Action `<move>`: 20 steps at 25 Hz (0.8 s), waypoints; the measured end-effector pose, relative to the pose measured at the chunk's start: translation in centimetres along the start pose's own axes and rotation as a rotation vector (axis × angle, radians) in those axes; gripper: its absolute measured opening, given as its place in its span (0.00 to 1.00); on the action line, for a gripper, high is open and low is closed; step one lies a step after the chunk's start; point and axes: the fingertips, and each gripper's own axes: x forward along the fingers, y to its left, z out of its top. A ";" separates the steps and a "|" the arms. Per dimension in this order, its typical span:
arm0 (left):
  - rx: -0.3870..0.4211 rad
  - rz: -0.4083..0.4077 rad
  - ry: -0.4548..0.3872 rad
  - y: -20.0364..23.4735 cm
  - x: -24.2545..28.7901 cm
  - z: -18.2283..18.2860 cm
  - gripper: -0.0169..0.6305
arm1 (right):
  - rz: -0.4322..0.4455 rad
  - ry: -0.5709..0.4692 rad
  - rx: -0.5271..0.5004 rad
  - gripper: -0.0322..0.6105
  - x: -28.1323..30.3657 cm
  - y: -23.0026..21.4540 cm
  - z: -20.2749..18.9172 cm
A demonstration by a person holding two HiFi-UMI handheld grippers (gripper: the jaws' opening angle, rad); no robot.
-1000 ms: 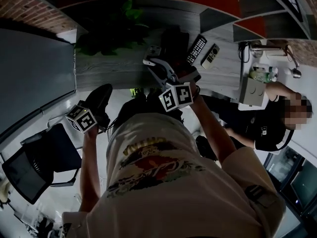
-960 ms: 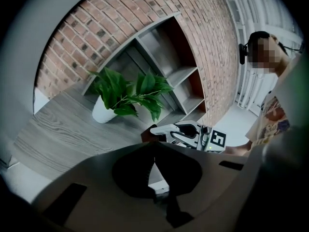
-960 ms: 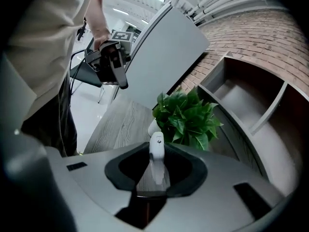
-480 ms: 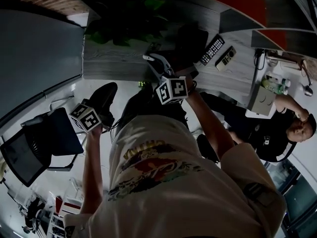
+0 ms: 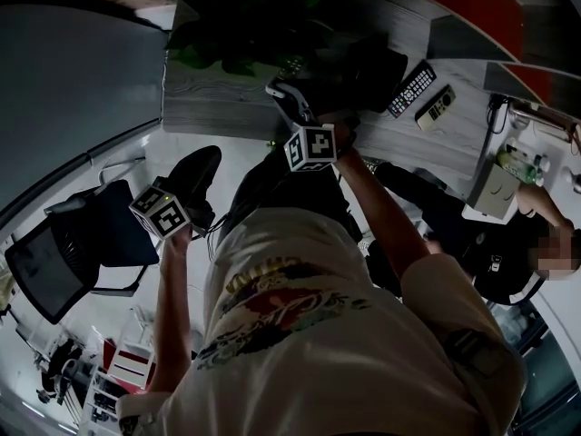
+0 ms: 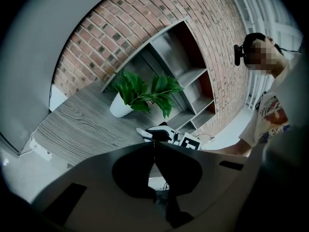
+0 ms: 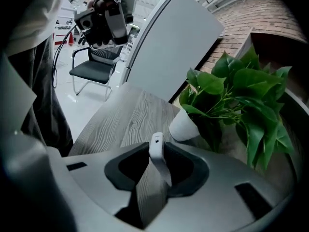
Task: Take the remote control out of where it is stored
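A grey wood-grain table [image 5: 209, 107] fills the upper middle of the head view. On it, towards the top, stands a leafy green plant [image 7: 231, 95] in a white pot [image 7: 183, 124].

My left gripper [image 6: 154, 146] hangs low at the left of the head view, off the table. Its jaws are pressed together with nothing between them.

My right gripper [image 7: 154, 149] hovers above the near table edge and points down at the bare wood just beside the pot. Its jaws stand roughly half apart and clamp a slim pale bar [image 7: 159, 161], seen edge-on, whose end pokes past the tips. I take this bar for the remote control, though its face is hidden.

Two other remotes, one black [image 5: 411, 89] and one pale [image 5: 436, 107], lie side by side at the upper right.

I judge the remote is out of storage and being carried. The next move calls for setting it flat on the wood, clear of the pot, before the jaws let go.
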 end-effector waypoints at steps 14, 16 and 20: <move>-0.011 0.020 -0.003 0.3 -0.2 0.2 0.04 | 0.115 0.013 0.145 0.23 2.7 1.8 -1.5; -0.011 0.024 0.000 0.3 -0.2 0.2 0.04 | 0.167 0.018 0.218 0.24 3.2 2.8 -2.1; -0.004 0.022 0.005 0.3 -0.2 0.0 0.04 | 0.208 0.003 0.355 0.30 3.3 3.7 -2.8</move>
